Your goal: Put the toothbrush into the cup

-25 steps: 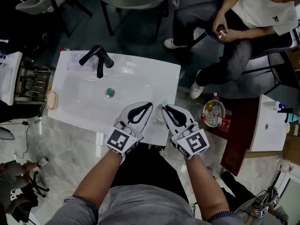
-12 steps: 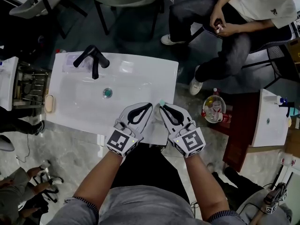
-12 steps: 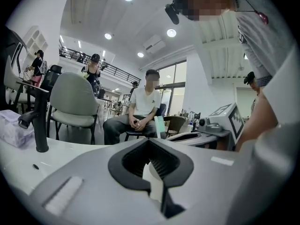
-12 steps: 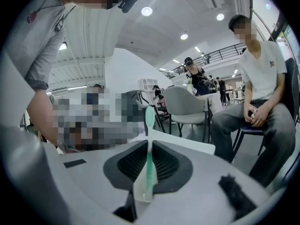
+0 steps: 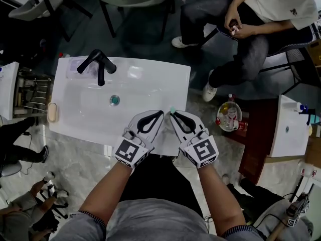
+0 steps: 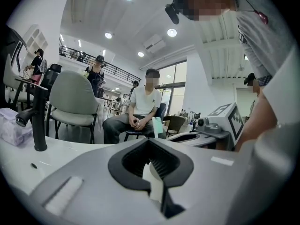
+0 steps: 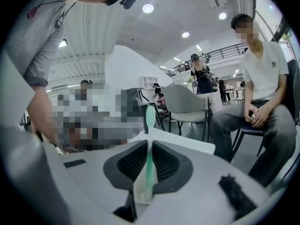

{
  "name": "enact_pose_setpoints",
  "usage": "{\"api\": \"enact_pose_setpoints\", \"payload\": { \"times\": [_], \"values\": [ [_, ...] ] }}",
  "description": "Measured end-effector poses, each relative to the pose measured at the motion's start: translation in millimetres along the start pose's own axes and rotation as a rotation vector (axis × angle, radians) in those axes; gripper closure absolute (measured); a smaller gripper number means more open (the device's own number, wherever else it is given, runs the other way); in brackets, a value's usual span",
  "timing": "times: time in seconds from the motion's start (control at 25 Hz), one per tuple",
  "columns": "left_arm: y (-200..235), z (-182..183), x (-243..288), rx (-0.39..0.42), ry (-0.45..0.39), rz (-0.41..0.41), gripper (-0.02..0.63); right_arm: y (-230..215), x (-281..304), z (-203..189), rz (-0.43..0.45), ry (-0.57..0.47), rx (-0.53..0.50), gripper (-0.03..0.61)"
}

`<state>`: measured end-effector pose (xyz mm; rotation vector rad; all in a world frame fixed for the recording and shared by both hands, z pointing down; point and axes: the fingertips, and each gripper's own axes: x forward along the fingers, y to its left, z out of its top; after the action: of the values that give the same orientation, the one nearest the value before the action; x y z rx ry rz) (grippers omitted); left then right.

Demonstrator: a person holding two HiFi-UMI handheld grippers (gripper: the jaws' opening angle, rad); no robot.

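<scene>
**Right gripper holds a green toothbrush at a white sink's near corner**

From the head view, a white sink (image 5: 150,84) fills the left and centre of the frame. Its black faucet (image 5: 100,65) is at eleven o'clock on it, and the drain (image 5: 115,100) is near its middle. Both grippers sit side by side at the sink's five o'clock corner, pointing toward twelve. The right gripper (image 5: 173,115) is clamped narrowly on the toothbrush (image 7: 149,153). The green handle runs between its ribbed pads, and the pale green head pokes out past the tips. The left gripper (image 5: 159,113), just beside it at nine o'clock, has its jaw tips together, with white showing through the hollow between them. A seated person (image 5: 251,29) is at one o'clock, beyond the sink.
</scene>
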<state>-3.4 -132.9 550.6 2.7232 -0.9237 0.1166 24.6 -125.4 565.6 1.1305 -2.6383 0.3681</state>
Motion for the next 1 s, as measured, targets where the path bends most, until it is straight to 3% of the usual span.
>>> {"api": "enact_pose_setpoints", "payload": {
  "times": [0.64, 1.0],
  "values": [
    [-2.2, 6.0, -6.7, 0.007, -0.008, -0.002, 0.606, 2.2, -0.8, -0.5, 0.002, 0.012, -0.013, 0.512],
    [-10.0, 26.8, -8.9, 0.025, -0.002, -0.014, 0.606, 8.3, -21.6, 41.6, 0.02, -0.061, -0.033, 0.518]
  ]
}}
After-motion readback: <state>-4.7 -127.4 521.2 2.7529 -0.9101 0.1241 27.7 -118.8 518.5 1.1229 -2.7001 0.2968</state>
